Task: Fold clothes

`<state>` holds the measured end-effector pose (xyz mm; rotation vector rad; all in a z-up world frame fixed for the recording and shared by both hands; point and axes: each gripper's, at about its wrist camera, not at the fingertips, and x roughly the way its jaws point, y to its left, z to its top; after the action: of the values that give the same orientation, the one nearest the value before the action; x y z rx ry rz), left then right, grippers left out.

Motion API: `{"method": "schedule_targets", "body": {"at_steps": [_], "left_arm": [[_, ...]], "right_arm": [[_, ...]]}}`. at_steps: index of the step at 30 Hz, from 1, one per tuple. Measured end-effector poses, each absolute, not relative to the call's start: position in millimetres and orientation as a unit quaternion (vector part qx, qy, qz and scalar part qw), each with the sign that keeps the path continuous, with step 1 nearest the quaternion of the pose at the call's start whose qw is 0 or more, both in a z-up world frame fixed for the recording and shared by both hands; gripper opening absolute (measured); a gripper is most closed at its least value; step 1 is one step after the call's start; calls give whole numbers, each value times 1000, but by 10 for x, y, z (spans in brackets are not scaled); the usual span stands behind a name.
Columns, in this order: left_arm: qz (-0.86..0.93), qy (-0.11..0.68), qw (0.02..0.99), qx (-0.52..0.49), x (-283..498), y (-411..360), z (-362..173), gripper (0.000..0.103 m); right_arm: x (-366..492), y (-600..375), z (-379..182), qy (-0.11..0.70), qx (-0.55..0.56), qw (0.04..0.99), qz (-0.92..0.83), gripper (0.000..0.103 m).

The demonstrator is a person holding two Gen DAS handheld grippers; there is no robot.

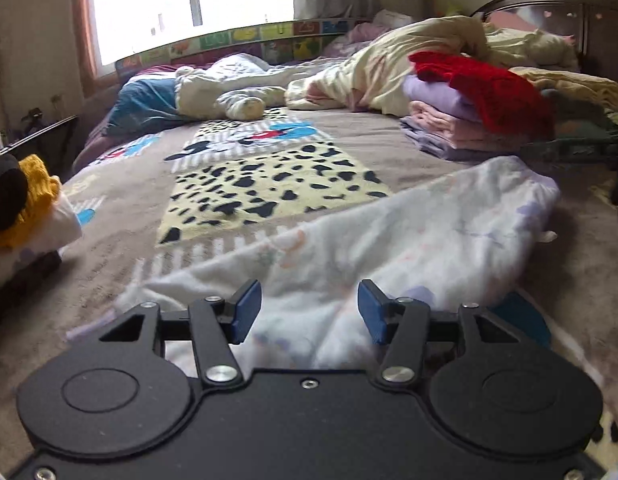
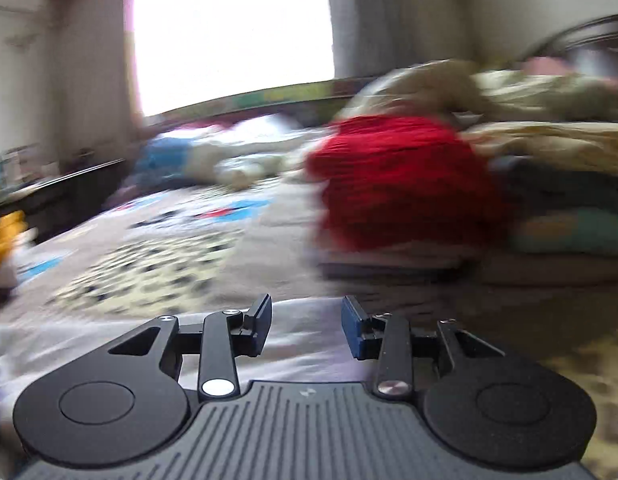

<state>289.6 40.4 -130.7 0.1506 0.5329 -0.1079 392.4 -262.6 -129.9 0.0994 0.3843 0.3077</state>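
A white garment with a faint pastel print [image 1: 389, 236] lies spread on the bed in front of my left gripper [image 1: 309, 312]. The left gripper is open and empty, just above the garment's near edge. In the blurred right wrist view my right gripper [image 2: 307, 326] is open and empty, over the same white garment [image 2: 301, 344]. A red knitted garment [image 1: 489, 92] lies on a stack of folded lilac and pink clothes [image 1: 441, 120] at the right; it also shows in the right wrist view [image 2: 401, 184].
The bed has a grey blanket with a leopard-spot patch [image 1: 269, 188]. A crumpled cream duvet [image 1: 409, 52] and a white plush toy [image 1: 229, 92] lie at the far side. Yellow and black clothes [image 1: 25, 200] sit at the left edge. A dark headboard [image 1: 589, 12] stands at the right.
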Motion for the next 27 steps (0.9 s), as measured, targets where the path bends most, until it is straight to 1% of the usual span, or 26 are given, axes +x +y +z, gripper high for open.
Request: {"method": "schedule_targets", "body": {"at_steps": [1, 2, 3, 4, 6, 8, 10, 11, 13, 14, 15, 17, 22, 25, 27], "left_arm": [[-54, 270, 959, 72, 2928, 396, -1355, 53], [-53, 282, 956, 67, 2982, 395, -1410, 55], [-49, 303, 950, 54, 3085, 414, -1475, 59], [-46, 313, 948, 43, 3184, 434, -1508, 61], [-41, 326, 943, 54, 3357, 417, -1487, 70], [-42, 332, 940, 59, 3411, 409, -1434, 71], [-41, 321, 945, 42, 3283, 487, -1346, 71], [-37, 312, 949, 34, 3182, 539, -1297, 70], [-21, 290, 957, 19, 2922, 672, -1210, 70], [-14, 283, 959, 4, 2790, 762, -1183, 70], [-7, 280, 960, -18, 2663, 859, -1164, 70], [-4, 277, 958, -78, 2440, 1055, -1145, 70], [9, 289, 918, -271, 2115, 1507, -1302, 71], [30, 285, 887, -362, 2027, 1727, -1468, 71], [35, 278, 870, -405, 2036, 1826, -1557, 71]], "right_arm": [[3965, -2552, -1345, 212, 52, 957, 191, 41], [4002, -2473, -1397, 232, 48, 948, 211, 44], [4044, -2388, -1457, 251, 33, 944, 212, 49], [4092, -2320, -1523, 265, 14, 942, 206, 49], [4136, -2268, -1577, 261, -10, 947, 187, 50], [4153, -2236, -1566, 258, -21, 951, 171, 50], [4119, -2222, -1538, 249, -26, 954, 162, 50], [4084, -2236, -1508, 242, -22, 957, 159, 52], [3985, -2401, -1425, 218, 16, 965, 145, 60], [3946, -2496, -1396, 209, 34, 968, 135, 68], [3939, -2586, -1384, 207, 45, 970, 122, 71], [3957, -2788, -1403, 222, 80, 967, 97, 74], [4113, -3294, -1636, 276, 225, 932, 72, 76], [4135, -3338, -1683, 274, 248, 925, 85, 78], [4174, -3293, -1712, 275, 253, 922, 101, 78]]}}
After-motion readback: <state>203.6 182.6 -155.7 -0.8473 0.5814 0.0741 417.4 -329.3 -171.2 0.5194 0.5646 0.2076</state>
